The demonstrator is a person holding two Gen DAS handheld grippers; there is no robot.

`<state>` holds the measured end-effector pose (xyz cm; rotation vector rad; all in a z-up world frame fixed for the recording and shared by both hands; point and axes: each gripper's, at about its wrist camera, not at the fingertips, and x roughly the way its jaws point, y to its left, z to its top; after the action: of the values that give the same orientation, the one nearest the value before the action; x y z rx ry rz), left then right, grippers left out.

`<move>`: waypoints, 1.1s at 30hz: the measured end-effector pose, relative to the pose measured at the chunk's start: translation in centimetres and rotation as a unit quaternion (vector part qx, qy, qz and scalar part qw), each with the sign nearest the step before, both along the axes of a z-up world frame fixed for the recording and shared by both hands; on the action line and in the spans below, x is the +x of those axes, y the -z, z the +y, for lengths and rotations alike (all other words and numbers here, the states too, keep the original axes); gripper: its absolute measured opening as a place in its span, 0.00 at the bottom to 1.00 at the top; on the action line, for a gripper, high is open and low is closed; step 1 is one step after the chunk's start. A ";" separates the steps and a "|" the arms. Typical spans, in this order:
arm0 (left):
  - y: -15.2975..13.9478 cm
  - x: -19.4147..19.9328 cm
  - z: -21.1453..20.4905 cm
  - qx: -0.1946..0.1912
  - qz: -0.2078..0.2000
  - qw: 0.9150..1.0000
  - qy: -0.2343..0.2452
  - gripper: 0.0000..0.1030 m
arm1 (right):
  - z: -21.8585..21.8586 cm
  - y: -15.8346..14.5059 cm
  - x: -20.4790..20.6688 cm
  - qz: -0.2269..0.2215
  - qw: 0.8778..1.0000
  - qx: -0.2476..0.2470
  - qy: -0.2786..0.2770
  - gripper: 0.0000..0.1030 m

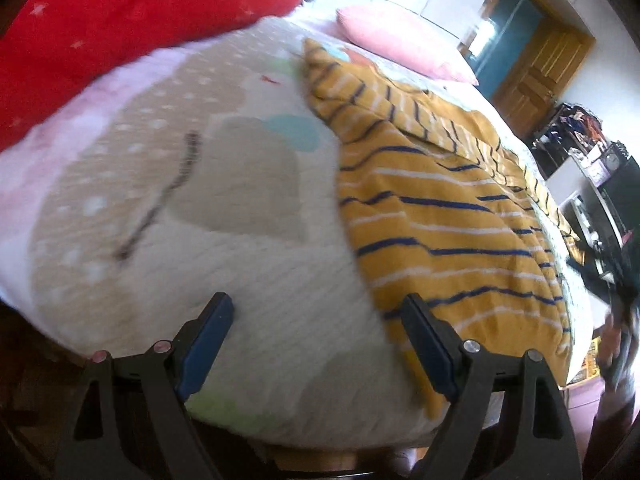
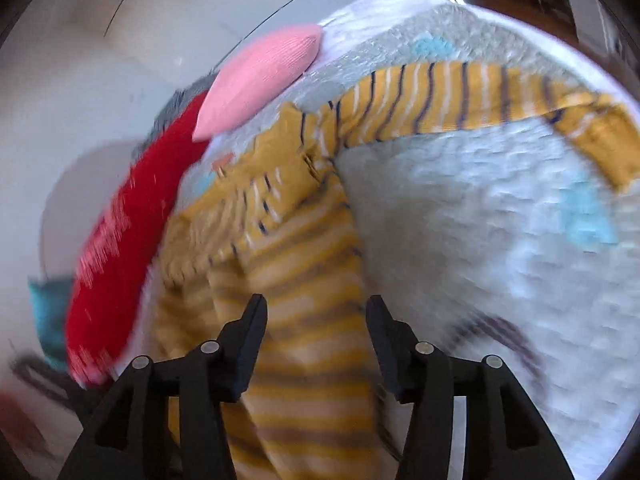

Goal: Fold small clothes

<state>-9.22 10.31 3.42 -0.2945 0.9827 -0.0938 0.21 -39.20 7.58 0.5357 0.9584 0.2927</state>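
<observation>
A small mustard-yellow shirt (image 1: 432,208) with white and navy stripes lies spread on the patterned bedspread (image 1: 224,184). My left gripper (image 1: 318,308) is open and empty, low over the bedspread, with its right finger at the shirt's near left edge. In the right wrist view the same shirt (image 2: 304,264) runs from near the camera away, one sleeve (image 2: 460,92) stretched out to the right. My right gripper (image 2: 316,308) is open above the shirt's body, holding nothing. Both views are blurred.
A red cushion (image 1: 120,20) and a pink pillow (image 1: 400,44) lie at the bed's far side; both also show in the right wrist view (image 2: 120,260), (image 2: 260,76). A wooden door (image 1: 536,72) and cluttered dark shelves (image 1: 592,152) stand beyond the bed's right edge.
</observation>
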 end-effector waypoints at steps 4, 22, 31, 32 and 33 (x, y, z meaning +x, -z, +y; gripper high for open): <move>-0.2 1.4 -2.0 -0.007 -0.016 1.000 0.022 0.86 | -1.2 0.8 -5.1 0.007 0.998 -0.057 -0.015 0.61; -2.1 1.0 -2.3 -0.078 0.012 0.997 -0.004 0.07 | 7.4 3.9 -7.6 -0.031 0.998 0.006 -0.047 0.17; -1.1 -4.3 0.5 -0.045 0.036 0.998 -0.026 0.07 | 8.7 5.3 -11.8 0.005 0.996 0.020 -0.085 0.16; -0.8 -4.6 0.9 -0.048 0.037 0.998 -0.029 0.07 | 8.6 5.6 -12.0 0.007 0.996 0.020 -0.083 0.16; -0.8 -5.0 1.3 -0.050 0.032 0.998 -0.032 0.07 | 8.3 5.5 -12.1 0.005 0.996 0.024 -0.081 0.19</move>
<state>-14.18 11.64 4.22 -0.4223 1.0339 -0.0765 -11.90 -30.91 2.07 0.5055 1.0084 0.4595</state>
